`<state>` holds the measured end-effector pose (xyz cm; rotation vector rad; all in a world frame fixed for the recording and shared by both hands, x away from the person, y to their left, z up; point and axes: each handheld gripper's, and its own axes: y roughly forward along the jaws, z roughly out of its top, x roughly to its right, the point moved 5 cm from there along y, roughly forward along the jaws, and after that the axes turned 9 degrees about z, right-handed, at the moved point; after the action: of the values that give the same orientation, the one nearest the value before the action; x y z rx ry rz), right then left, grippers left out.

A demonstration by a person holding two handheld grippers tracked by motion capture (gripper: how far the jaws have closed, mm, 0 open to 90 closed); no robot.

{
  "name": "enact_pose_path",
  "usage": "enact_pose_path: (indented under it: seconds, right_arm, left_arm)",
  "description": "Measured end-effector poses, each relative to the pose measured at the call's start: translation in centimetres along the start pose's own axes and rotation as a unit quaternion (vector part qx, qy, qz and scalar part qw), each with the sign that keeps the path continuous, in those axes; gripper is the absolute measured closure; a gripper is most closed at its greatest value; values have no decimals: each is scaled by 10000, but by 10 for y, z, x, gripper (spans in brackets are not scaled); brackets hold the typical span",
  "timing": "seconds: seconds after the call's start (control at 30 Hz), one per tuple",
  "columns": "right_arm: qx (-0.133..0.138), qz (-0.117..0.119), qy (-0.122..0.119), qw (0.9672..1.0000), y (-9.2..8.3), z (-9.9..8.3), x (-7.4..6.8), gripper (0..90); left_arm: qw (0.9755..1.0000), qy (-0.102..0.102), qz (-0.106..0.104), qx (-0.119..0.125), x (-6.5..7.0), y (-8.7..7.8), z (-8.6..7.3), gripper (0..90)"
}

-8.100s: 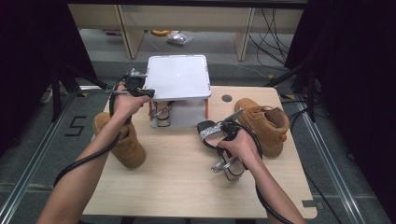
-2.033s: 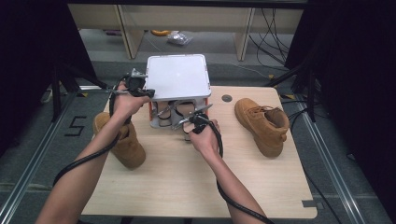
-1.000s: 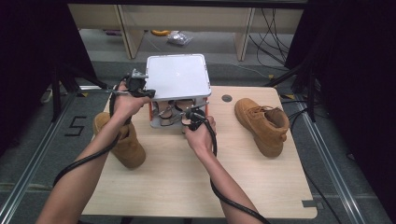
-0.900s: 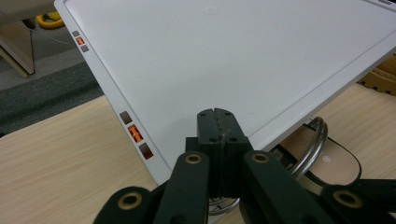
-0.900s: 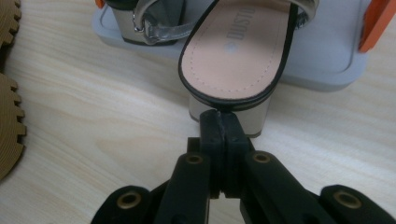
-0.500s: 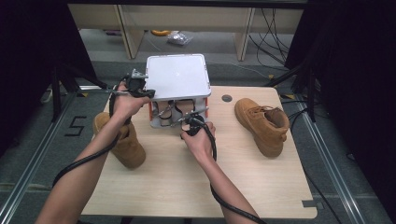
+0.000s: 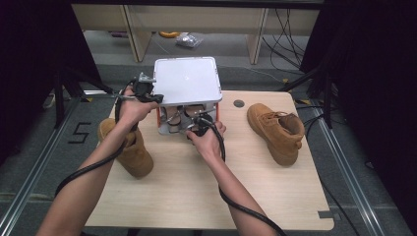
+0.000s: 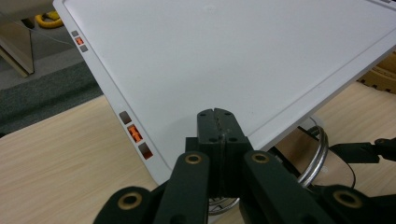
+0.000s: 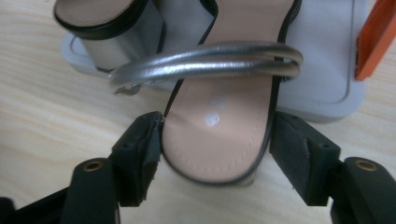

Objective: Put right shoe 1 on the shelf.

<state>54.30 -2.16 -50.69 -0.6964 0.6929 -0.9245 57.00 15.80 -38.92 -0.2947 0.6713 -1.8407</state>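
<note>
Fingers of right gripper (image 9: pixel 217 161) spread around sandal (image 9: pixel 219 121) heel — left gripper (image 8: pixel 217 135) fingers pressed together.

Both grippers meet a white-topped shoe rack (image 7: pixel 187 81) on the table (image 7: pixel 187 196), tan boots (image 7: pixel 276 132) either side.

A sandal (image 9: pixel 217 121) with a tan insole, black edging and a double silver strap across it lies flat on the lower tray of a small white shoe rack (image 7: pixel 186 81), its rounded end jutting over the tray's front edge above the wooden surface (image 7: pixel 206 191). A second sandal (image 9: pixel 100 16) sits just beside it. The rack's flat white top (image 8: pixel 224 60) covers both; orange side pieces join the tiers.
</note>
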Motion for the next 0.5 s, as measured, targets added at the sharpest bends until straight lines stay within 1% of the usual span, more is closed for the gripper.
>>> enact_pose_path:
  seconds: [0.03, 0.07, 0.1, 0.13, 0.17, 0.2, 0.23, 0.27, 0.3, 0.33, 0.4, 0.43, 0.47, 0.5]
  right_arm:
    - [8, 33, 79, 10000, 2, 1, -1, 340]
    - [-32, 11, 2, 10000, 3, 3, 1, 336]
    - [-83, 11, 3, 10000, 4, 3, 0, 337]
    - [-59, 10, 51, 10000, 5, 4, -1, 340]
    - [-81, 13, 48, 10000, 4, 5, 1, 344]
    - [-74, 10, 112, 9999, 5, 5, 1, 347]
    - [-125, 57, 144, 9998, 4, 4, 3, 354]
    - [-108, 61, 351, 9993, 3, 3, 1, 357]
    - [-111, -4, 328, 9994, 2, 3, 1, 359]
    - [-64, -43, 395, 9992, 2, 3, 1, 362]
    - [-42, -46, 299, 9995, 1, 2, 1, 366]
    - [-9, -70, 369, 9993, 1, 1, 0, 367]
    - [-21, -148, 381, 9992, -1, 0, 1, 369]
    - [-29, -119, 445, 9989, -2, 0, 0, 371]
  left_arm:
    - [10000, 14, -6, -4, 0, 0, 0, 899]
    - [9998, 151, -23, -88, -2, -1, -1, 899]
    - [9999, 126, -26, -72, -2, -1, -1, 899]
    - [9999, 121, -37, -70, -2, -1, -1, 899]
    - [9999, 124, -36, -71, -2, -1, -1, 899]
    - [9999, 124, -38, -69, -2, -1, -1, 899]
    - [9999, 129, -38, -67, -2, -1, -1, 899]
    - [9999, 135, -35, -68, -2, -1, -1, 899]
    - [9999, 135, -35, -69, -2, -1, -1, 899]
    - [9999, 129, -34, -66, -2, -1, -1, 899]
    - [9999, 133, -42, -68, -2, -1, -1, 899]
    - [9999, 145, -41, -78, -2, -1, -1, 899]
    - [9998, 152, -38, -81, -2, -2, -1, 899]
    - [9998, 148, -42, -81, -2, -1, -1, 899]
